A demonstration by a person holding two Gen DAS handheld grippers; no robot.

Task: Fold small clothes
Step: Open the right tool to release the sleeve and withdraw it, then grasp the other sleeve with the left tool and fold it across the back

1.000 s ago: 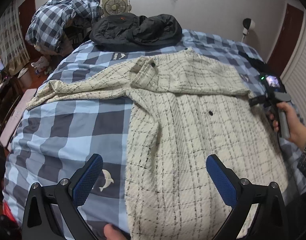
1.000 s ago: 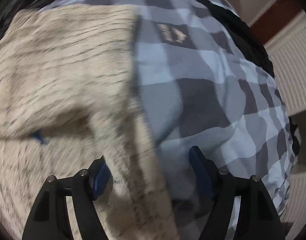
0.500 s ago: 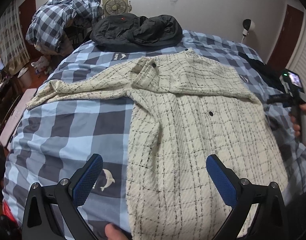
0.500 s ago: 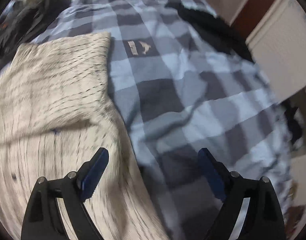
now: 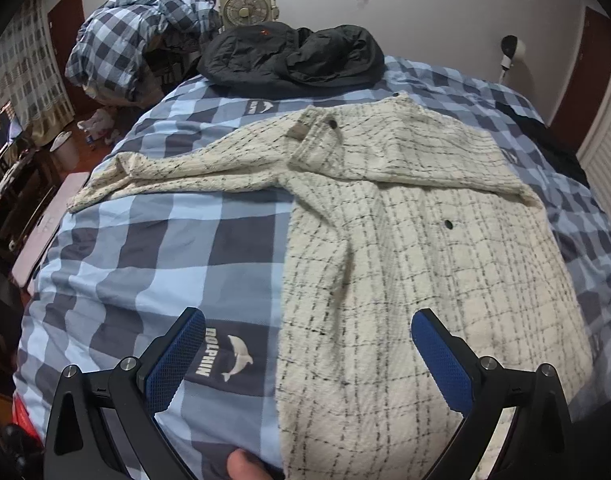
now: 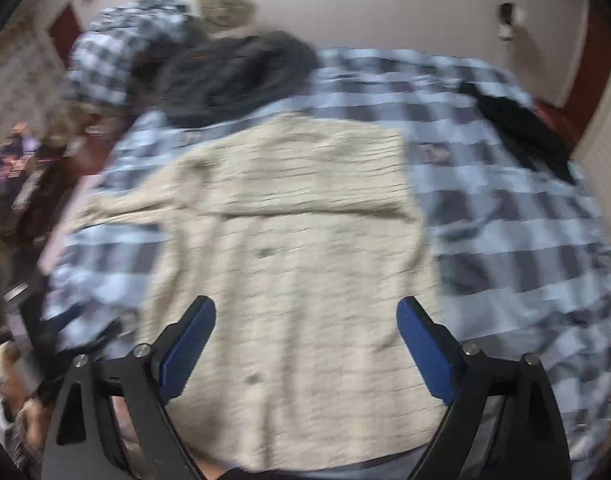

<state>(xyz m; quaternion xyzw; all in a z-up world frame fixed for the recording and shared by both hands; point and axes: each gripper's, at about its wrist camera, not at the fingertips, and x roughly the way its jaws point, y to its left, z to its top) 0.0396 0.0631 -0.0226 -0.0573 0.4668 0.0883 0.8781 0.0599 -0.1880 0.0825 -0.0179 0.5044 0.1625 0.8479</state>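
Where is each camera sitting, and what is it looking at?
Left wrist: on the left tongs, looking over the bed at the cream jacket; a fingertip shows below.
Right wrist: on the right tongs, blurred, above the same jacket.
Both share the jacket, the bed and the black coat.

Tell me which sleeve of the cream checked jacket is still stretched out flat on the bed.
The left-hand sleeve in the left wrist view: it reaches out over the blue checked bedcover, while the other sleeve is folded across the chest.
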